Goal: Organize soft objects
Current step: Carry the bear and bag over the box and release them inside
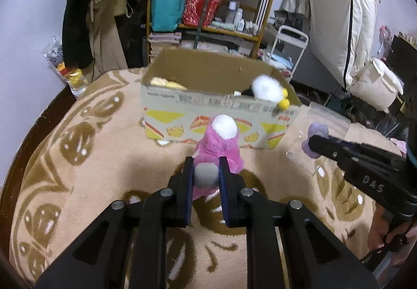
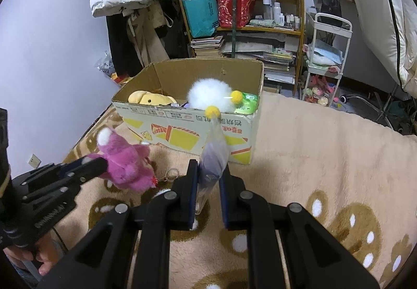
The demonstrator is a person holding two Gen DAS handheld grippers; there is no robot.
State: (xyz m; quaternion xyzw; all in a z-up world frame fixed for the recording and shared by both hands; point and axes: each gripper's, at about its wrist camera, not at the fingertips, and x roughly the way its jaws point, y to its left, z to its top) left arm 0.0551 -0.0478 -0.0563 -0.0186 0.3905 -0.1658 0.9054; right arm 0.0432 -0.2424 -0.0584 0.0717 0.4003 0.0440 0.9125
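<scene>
Two grippers clenched, left gripper (image 1: 206,171) grasping fluffy pink plush toy (image 1: 221,148), right gripper (image 2: 208,179) grasping clear bag (image 2: 213,156)

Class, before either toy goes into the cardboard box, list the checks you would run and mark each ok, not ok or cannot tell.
1. Left gripper shut on the pink plush toy: ok.
2. Right gripper shut on the clear bag: ok.
3. Cardboard box open on top: ok.
4. Free room in the box beside the white fluffy toy and yellow plush: cannot tell.
5. The two grippers apart from each other: ok.
</scene>
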